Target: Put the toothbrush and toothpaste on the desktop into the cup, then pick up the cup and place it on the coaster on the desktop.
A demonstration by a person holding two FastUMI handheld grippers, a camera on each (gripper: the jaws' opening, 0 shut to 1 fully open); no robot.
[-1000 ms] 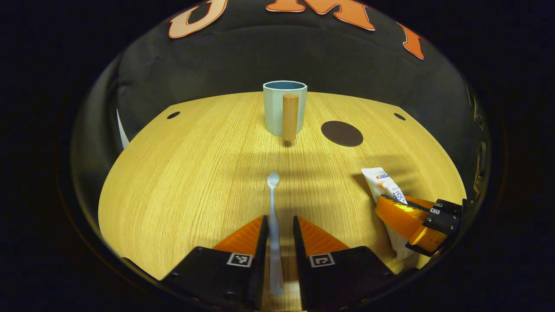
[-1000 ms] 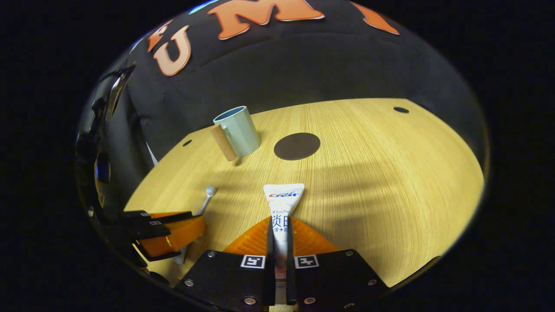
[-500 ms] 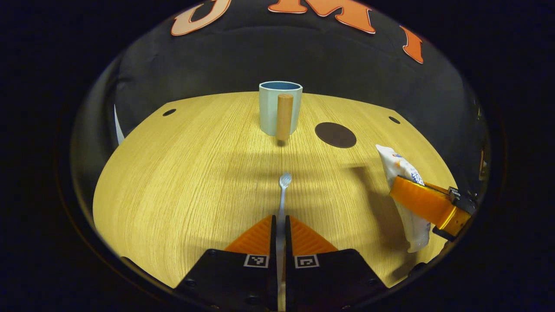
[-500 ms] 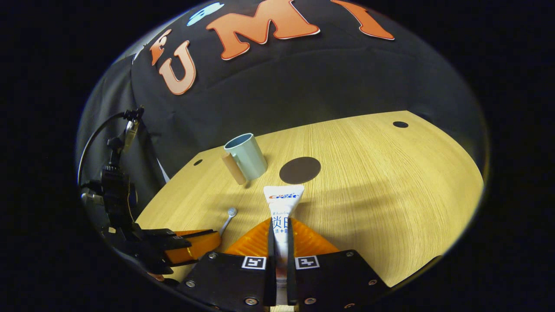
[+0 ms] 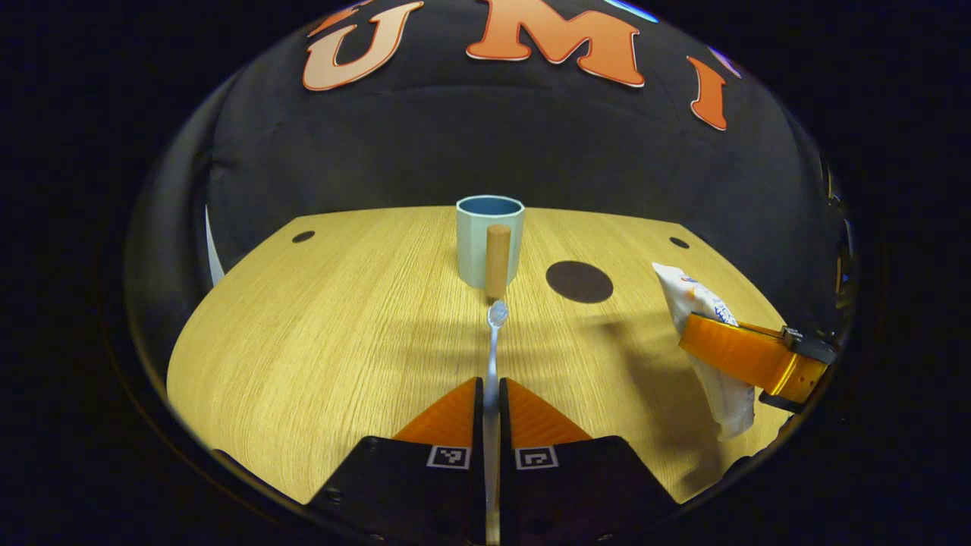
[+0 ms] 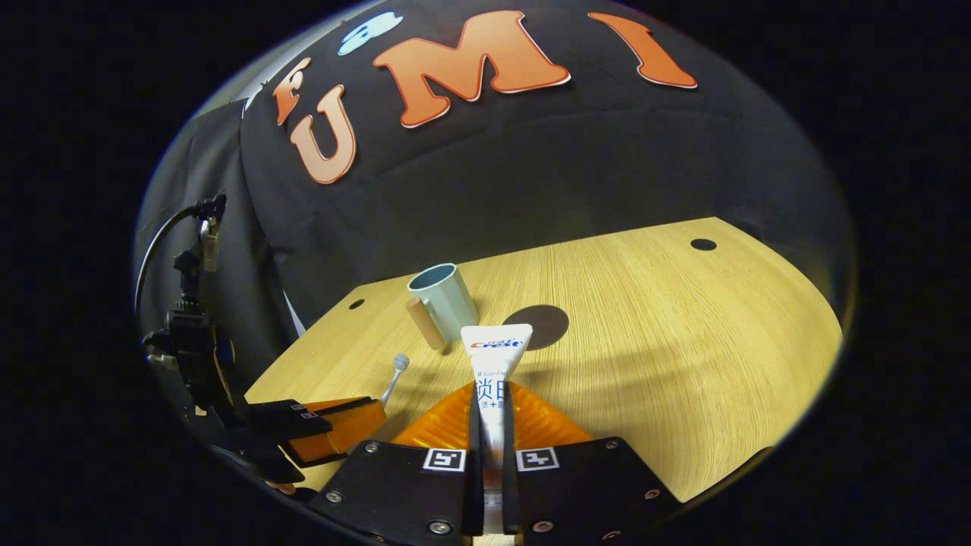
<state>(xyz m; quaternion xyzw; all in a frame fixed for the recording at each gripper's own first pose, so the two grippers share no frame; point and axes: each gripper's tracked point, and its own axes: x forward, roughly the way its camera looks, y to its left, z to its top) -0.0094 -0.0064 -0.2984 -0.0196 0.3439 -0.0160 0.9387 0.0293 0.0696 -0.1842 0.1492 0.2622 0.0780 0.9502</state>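
Orange left gripper (image 5: 490, 394) pinched tight on toothbrush (image 5: 494, 345), bristle end fwd, aimed at cup (image 5: 489, 239) w/ wooden handle. Right gripper (image 6: 489, 413) clamped on toothpaste (image 6: 494, 356), crimped end fwd. Both lifted off desktop (image 5: 318, 341), prob so each drops in lengthwise. Coaster (image 5: 579, 281) bare, just right of cup.

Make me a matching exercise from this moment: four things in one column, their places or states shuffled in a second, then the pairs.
1. toothbrush
2. toothpaste
3. cup
4. coaster

A. flat on the desk, bare
B. clamped in the right gripper
C. upright on the desk, empty-looking
D. clamped in the left gripper

Pairs: 1-D, 2-B, 3-C, 4-A
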